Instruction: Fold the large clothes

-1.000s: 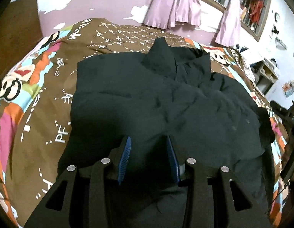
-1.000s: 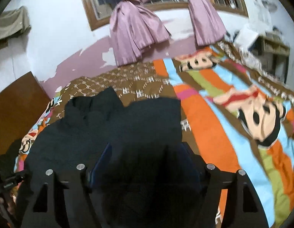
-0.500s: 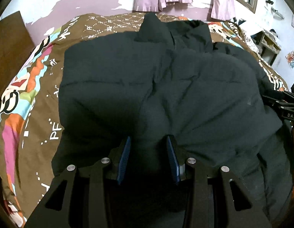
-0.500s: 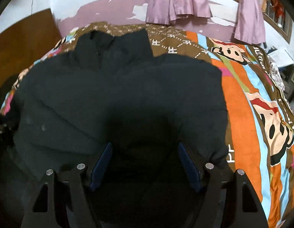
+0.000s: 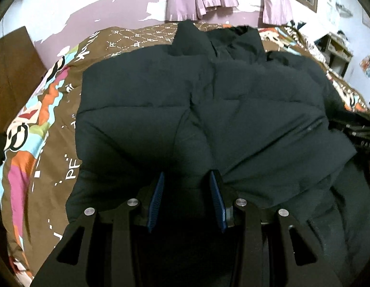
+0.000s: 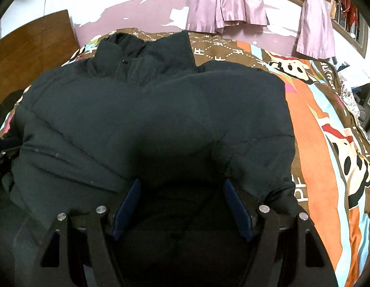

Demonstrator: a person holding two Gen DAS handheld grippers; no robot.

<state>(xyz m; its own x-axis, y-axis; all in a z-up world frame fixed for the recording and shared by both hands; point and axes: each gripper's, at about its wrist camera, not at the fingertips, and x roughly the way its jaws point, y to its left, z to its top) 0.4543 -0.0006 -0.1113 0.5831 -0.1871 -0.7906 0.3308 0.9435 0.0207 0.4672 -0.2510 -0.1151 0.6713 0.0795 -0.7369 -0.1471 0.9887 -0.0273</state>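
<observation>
The left gripper (image 5: 186,199) points steeply down at the near edge of a dark navy quilted puffer jacket (image 5: 208,110), its blue ribbed pads (image 5: 156,201) pinching a bunched fold of the padded cloth that rises between them. The right gripper (image 6: 182,205) points down at a like angle, with its blue pads (image 6: 237,208) set wider; a thick roll of the same jacket (image 6: 149,119) fills the gap between them, and the cloth seems to press against both pads, so it appears to be gripped.

The jacket lies across a bed covered with a brown, orange and light blue cartoon-print blanket (image 5: 36,143), its upper layer doubled over towards the near side. Its stand-up collar (image 6: 141,57) lies at the far end, near the wall.

In the left wrist view, bare blanket shows along the jacket's left edge and beyond the collar. In the right wrist view, a broad strip of blanket (image 6: 328,143) lies open to the right of the jacket. At the far side hang pinkish-purple satin curtains (image 6: 228,4) against a peeling white and mauve wall (image 6: 127,14), and a brown wooden board (image 6: 29,57) stands at the far left.
</observation>
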